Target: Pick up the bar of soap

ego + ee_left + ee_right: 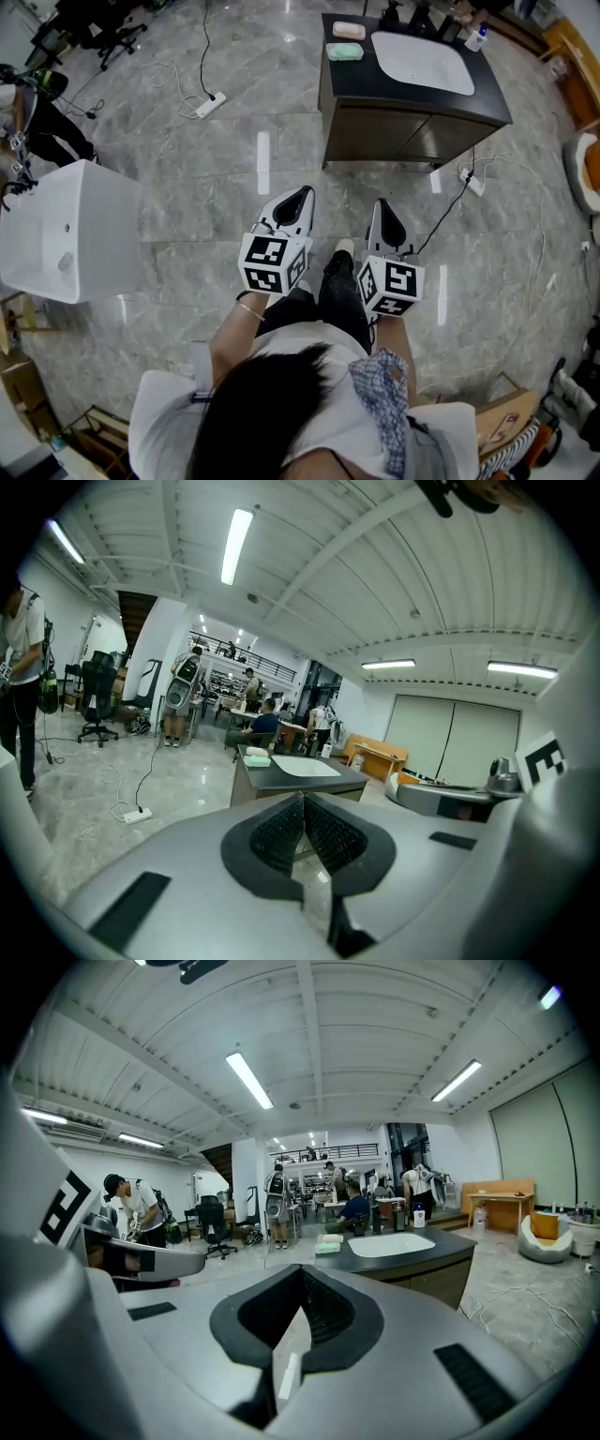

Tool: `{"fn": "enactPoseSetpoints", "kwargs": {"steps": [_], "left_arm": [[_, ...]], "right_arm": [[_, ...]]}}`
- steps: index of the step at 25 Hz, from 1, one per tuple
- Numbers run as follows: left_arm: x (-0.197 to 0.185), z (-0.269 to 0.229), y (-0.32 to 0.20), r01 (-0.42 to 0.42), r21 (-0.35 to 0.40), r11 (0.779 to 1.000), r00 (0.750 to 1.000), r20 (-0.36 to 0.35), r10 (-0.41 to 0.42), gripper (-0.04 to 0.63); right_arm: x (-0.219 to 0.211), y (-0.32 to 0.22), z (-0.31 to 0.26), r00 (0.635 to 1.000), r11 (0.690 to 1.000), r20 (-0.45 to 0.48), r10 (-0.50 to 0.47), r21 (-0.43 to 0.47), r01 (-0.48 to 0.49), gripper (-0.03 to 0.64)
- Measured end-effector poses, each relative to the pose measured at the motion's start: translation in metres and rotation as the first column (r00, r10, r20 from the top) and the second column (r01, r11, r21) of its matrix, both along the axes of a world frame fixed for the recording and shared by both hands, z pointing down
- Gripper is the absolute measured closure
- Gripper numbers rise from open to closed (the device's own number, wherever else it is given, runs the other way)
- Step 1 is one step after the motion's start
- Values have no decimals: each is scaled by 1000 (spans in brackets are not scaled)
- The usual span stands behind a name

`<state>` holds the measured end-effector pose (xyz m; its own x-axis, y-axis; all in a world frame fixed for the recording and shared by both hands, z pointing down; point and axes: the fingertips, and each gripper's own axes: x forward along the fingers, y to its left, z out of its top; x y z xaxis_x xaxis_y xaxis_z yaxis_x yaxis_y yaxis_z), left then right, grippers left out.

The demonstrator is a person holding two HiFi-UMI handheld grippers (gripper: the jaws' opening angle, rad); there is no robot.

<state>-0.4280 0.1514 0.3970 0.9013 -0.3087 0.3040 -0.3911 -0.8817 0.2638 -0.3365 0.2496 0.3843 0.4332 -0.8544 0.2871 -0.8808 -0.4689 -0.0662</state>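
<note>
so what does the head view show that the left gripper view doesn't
Only the head view: the wearer's own head and forearms. Only the left gripper view: ceiling lights and people in the background. Both: the sink cabinet, bar of soap, floor power strip and the shut left gripper.

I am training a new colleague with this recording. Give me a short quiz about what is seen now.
1. True or false: the left claw and the right claw are both shut and empty.
2. The soap lies: A in a claw; B on the counter, left of the sink; C on a chair.
3. What small white thing with a cable lies left of the cabinet?
Key: 1 true; 2 B; 3 a power strip.
</note>
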Motion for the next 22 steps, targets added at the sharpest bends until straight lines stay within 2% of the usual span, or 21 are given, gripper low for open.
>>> {"fn": "enactPoseSetpoints", "kwargs": {"steps": [22], "left_arm": [[135, 4, -35, 38, -13, 999, 998, 44, -37, 583]], "right_arm": [[138, -45, 11, 997, 997, 48, -64, -28, 65, 603]]}}
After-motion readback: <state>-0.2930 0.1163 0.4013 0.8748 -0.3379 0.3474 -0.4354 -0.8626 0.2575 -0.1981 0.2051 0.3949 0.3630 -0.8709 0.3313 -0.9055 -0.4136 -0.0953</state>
